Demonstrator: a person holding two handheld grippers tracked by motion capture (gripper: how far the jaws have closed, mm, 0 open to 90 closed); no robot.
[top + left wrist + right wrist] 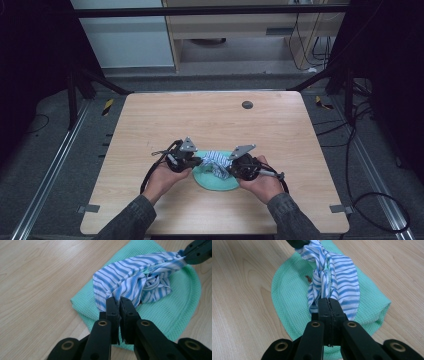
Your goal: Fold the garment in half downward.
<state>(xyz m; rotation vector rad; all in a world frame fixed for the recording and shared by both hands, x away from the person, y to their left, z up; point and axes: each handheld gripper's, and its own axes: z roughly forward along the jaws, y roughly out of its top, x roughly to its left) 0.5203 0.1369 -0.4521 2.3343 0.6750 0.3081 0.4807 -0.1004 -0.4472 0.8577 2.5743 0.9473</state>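
left gripper [119, 305]: jaws clamped tight on one end of the striped cloth [130, 285], lower centre of the left gripper view; a thin fold of fabric is pinched between the pads.
right gripper [329, 307]: jaws fully closed on the opposite end of the cloth, lower centre of the right gripper view; it shows again at upper right of the left gripper view, biting the far corner.
striped cloth: blue-and-white, bunched and twisted, slung between the two grippers over the green waffle towel [175, 312]; lower centre of the high view, just in front of both hands.
green towel: folded, flat on the wooden table [210, 120], under the cloth; whether the cloth's sagging middle touches it, cannot tell.
risk 1: both grips are on thin edges; pulling apart hard likely slips a corner out.
risk 2: the middle is twisted; spreading without untwisting probably tightens the knot-like bunch.
risk 3: a low drag may snag the towel and shift it.
risk 4: small reddish speck [308, 278] on the towel, kind unclear; could catch the cloth.
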